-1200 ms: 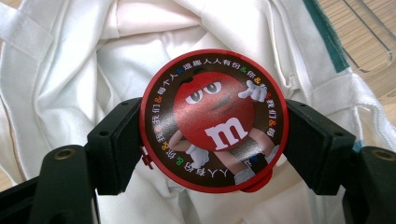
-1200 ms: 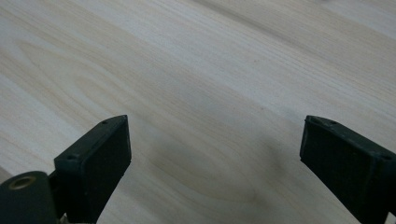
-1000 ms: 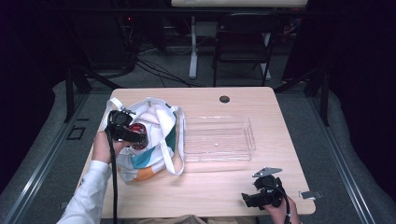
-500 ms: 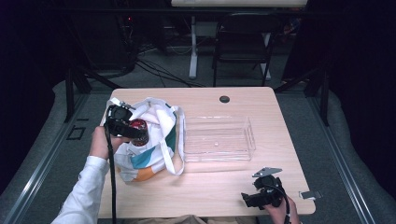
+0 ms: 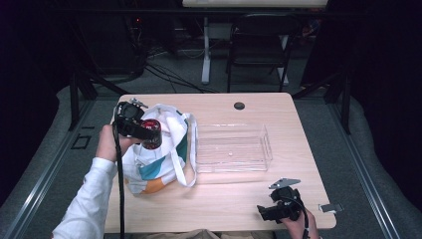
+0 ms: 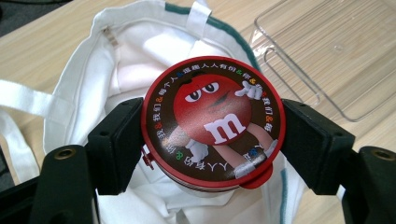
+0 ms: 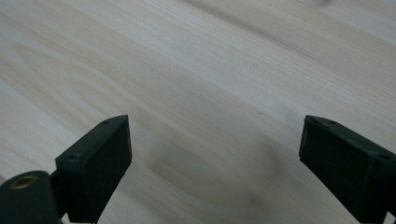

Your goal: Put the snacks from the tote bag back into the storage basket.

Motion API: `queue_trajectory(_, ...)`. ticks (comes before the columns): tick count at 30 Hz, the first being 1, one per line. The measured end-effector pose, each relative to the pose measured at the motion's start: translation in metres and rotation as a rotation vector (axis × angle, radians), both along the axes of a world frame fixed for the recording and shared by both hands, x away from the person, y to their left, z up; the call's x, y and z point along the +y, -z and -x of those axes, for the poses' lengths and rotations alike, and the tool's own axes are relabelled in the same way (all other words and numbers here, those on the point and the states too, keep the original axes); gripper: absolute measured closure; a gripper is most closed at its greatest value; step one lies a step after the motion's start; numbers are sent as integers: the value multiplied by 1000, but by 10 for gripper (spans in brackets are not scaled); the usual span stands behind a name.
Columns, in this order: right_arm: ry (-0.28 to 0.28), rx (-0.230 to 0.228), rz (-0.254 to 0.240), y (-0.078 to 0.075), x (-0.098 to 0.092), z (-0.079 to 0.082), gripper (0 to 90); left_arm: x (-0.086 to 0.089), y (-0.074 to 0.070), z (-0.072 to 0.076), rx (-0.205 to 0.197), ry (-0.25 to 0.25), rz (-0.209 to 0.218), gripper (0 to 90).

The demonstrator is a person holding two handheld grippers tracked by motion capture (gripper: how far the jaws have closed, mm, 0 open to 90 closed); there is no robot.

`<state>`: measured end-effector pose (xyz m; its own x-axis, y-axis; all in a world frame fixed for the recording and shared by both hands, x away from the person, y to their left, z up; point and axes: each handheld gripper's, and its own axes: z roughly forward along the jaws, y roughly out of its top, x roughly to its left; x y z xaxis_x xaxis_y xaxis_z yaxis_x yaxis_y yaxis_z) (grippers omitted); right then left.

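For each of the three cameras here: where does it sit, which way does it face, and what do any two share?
High view: above the person's side, facing forward-down on the table; both forearms enter from below.
Left gripper view: along the left gripper, clamping the candy tin over the tote bag.
Right gripper view: along the right gripper, open over bare wood.
Shared: tin, bag, clear tray.

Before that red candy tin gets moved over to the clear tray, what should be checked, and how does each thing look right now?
1. Grip on the candy tin: left gripper jaws press both sides. Ok.
2. Tin out of the tote bag: held above the opening. Ok.
3. Clear tray has room: looks empty. Ok.
4. Path from bag to tray: nothing between them. Ok.
5. Right gripper out of the way: open, over bare table near the front edge. Ok.
6. Tin lid shut tight: cannot tell.
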<state>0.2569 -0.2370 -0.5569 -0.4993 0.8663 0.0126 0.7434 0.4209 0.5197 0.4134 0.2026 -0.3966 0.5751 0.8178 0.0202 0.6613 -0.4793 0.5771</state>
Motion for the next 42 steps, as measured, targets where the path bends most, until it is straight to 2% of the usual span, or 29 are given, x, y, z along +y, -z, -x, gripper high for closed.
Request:
queue_trajectory(4, -1, 2, 6, 0, 0, 0, 89, -5, -6, -1, -2, 21, 16, 262)
queue_trajectory(13, -8, 4, 1, -1, 0, 1, 89, -18, -10, -5, 23, 54, -25, 268)
queue_trajectory(28, -8, 1, -3, -1, -1, 1, 89, -37, -28, -7, -8, 101, -11, 268)
queue_trajectory(32, -8, 2, -4, -1, -1, 1, 89, -46, -32, -7, -13, 116, -18, 268)
queue_trajectory(42, -5, -2, -4, -1, -1, 1, 89, -67, -37, -8, -19, 162, -5, 269)
